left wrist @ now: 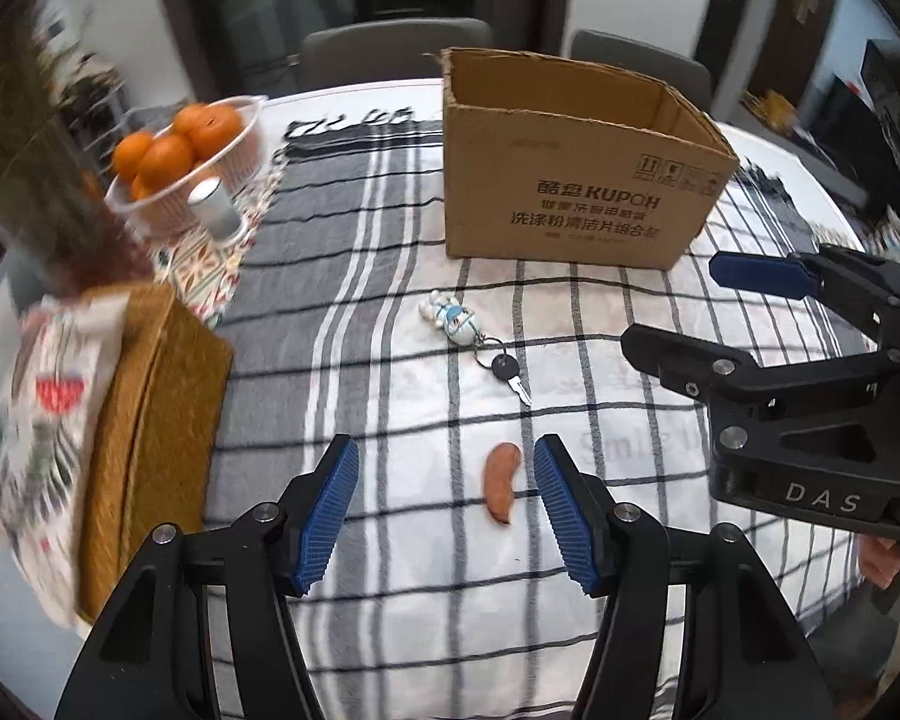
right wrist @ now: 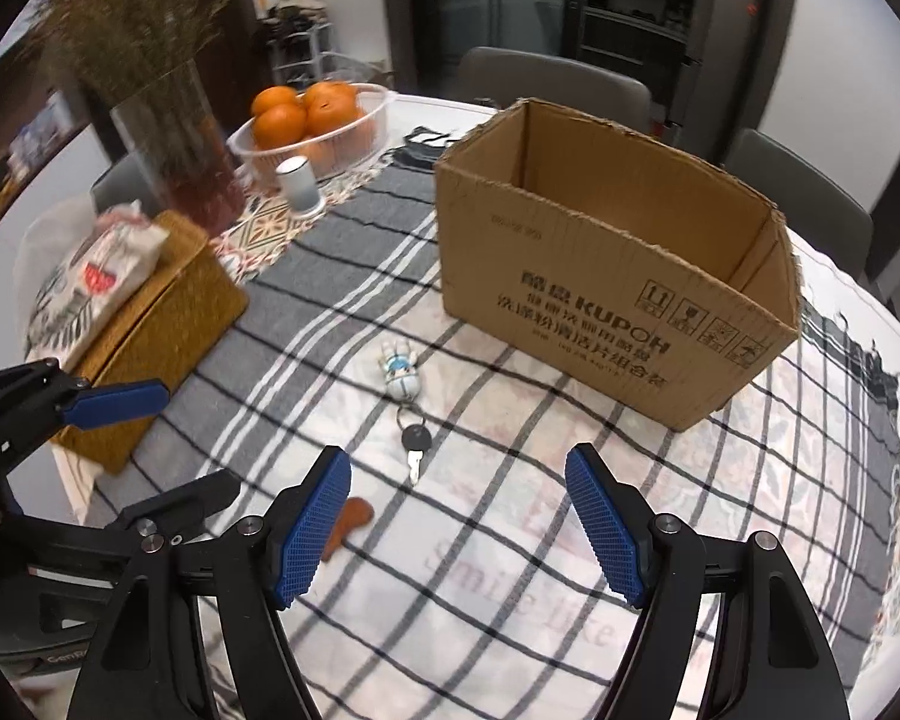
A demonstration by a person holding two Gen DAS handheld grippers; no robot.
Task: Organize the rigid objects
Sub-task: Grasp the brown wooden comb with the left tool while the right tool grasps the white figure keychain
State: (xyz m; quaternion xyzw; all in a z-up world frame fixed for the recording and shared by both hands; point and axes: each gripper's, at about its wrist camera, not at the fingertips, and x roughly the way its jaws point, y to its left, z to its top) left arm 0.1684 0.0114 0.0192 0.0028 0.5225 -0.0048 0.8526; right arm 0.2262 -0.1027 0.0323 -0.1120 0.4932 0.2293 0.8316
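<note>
An open cardboard box (left wrist: 570, 180) (right wrist: 600, 276) stands on the checked tablecloth (left wrist: 390, 240). In front of it lies a white-and-blue figurine keychain (left wrist: 450, 315) (right wrist: 399, 375) with a black-headed key (left wrist: 510, 378) (right wrist: 415, 447). Nearer lies a small orange-brown bean-shaped piece (left wrist: 501, 489) (right wrist: 357, 513), partly hidden in the right wrist view. My left gripper (left wrist: 445, 456) (right wrist: 201, 437) is open above the cloth, and the bean piece shows between its pads, close to the right one. My right gripper (right wrist: 456, 462) (left wrist: 675, 306) is open and holds nothing, hovering just short of the key.
A clear bowl of oranges (left wrist: 180, 150) (right wrist: 312, 120), a silver cylinder (left wrist: 213, 207) and a glass vase of dried flowers (right wrist: 174, 144) stand at the far left. A woven yellow box (left wrist: 150, 420) with a printed cloth bag sits at the left edge. Chairs (right wrist: 546, 78) stand behind the table.
</note>
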